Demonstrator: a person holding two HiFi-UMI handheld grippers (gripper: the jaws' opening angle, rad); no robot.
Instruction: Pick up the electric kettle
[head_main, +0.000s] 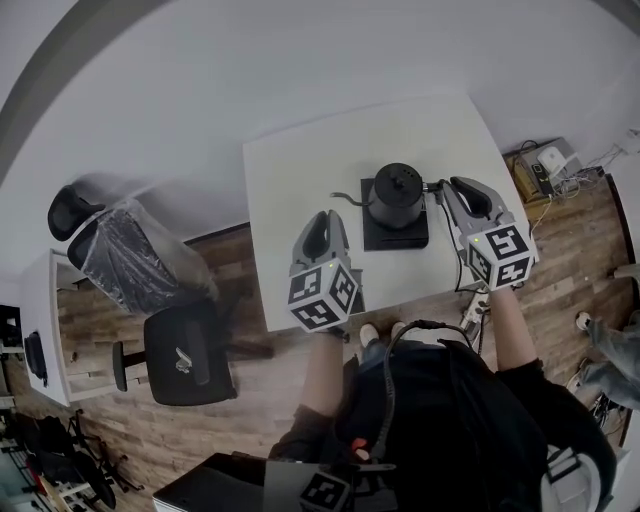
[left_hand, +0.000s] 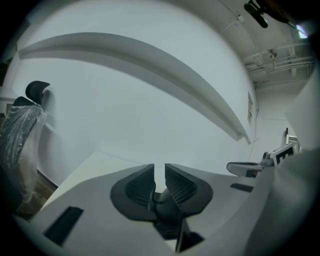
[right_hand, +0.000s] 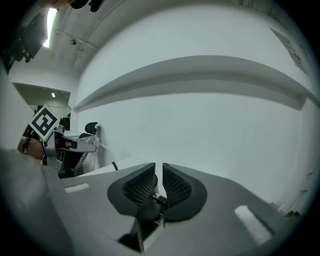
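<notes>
Both claws barely parted, empty: left gripper, right gripper. Electric kettle sits on its black base, far side of white table, between them. Risk: slit too narrow for the handle, so contact may shove the kettle off its base.

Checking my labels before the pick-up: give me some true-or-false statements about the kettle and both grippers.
1. The electric kettle stands upright on a black base on the white table. True.
2. The left gripper grips the kettle. False: its jaws are slightly apart, with nothing between them.
3. In the head view, the kettle sits between the left gripper and the right gripper. True.
4. The right gripper holds the kettle's lid. False: nothing is between its jaws.
</notes>
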